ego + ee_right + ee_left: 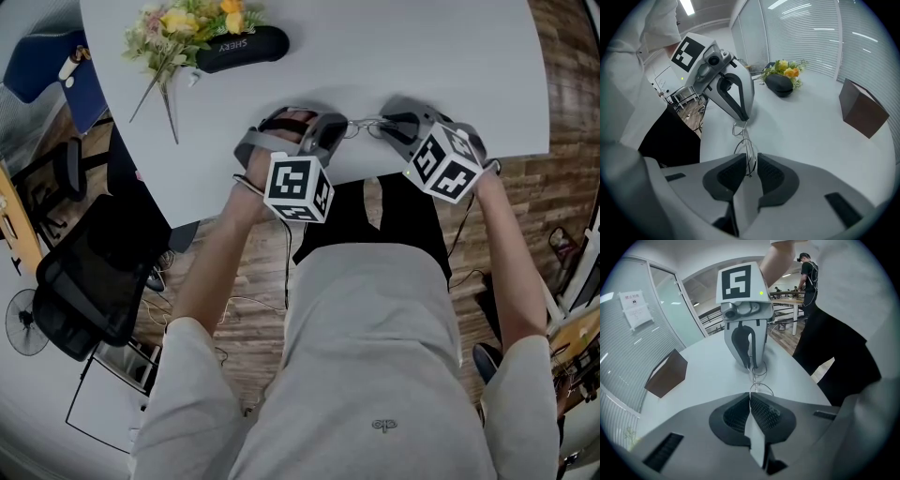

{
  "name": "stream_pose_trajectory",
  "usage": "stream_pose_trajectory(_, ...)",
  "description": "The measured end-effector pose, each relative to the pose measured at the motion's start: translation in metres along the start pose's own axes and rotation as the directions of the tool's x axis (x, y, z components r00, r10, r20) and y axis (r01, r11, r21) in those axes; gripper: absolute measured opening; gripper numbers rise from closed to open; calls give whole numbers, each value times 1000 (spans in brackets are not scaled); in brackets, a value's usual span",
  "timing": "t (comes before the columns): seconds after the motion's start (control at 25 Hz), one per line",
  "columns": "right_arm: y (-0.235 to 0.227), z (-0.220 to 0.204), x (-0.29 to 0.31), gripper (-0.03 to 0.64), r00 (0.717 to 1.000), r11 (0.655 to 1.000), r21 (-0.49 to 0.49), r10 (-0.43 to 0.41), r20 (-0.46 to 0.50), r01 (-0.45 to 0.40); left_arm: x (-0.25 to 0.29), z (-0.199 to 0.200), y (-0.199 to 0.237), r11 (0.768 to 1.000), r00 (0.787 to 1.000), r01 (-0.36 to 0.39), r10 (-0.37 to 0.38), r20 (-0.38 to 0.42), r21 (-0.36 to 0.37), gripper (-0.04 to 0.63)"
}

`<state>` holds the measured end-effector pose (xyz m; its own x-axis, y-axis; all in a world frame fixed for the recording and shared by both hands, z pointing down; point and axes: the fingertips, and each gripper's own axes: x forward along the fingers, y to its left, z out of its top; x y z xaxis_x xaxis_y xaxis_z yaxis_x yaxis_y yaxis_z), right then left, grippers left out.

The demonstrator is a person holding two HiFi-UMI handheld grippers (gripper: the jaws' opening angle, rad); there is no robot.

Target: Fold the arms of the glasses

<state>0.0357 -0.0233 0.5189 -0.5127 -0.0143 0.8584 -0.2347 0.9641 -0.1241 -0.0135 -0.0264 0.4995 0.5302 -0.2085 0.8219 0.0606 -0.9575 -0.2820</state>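
Observation:
Thin wire-framed glasses (362,125) hang between my two grippers over the near edge of the white table (422,56). My left gripper (334,131) is shut on one end of the frame; in the left gripper view its jaws (751,397) meet tightly with the wire rim (759,383) sticking out beyond them. My right gripper (388,127) holds the other end. In the right gripper view a narrow gap shows between its pads (750,161), and the wire rim (746,147) fills that gap. The two grippers face each other tip to tip.
A black glasses case (242,47) and a bunch of artificial flowers (183,23) lie at the far left of the table. A brown box (862,114) stands further off on it. A black office chair (89,272) stands on the floor to the left.

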Motion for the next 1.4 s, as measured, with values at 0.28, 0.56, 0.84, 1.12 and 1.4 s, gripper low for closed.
stream_pose_trajectory(0.28,-5,1,-1,129,998,997,46,-55,16,54,6,-5,-1,1000,1000,13,-13,-10,-7,25)
stream_pose_trajectory(0.56,-4,6,-7,135,993,988,120,-105,56,98,11,-9,-2,1000,1000,18,-18,-13,-14,25)
stream_pose_trajectory(0.84,-1,5,-13,133,988,980,147,-143,63,133,9,-8,-2,1000,1000,15,-15,-2,-23,26)
stream_pose_trajectory(1.12,0,10,-28,129,976,968,187,-190,102,169,-2,-4,3,999,1000,-21,21,-7,-30,26)
stream_pose_trajectory(1.4,7,17,-40,115,966,959,221,-211,146,176,-27,0,2,993,997,-73,70,-36,-90,26)
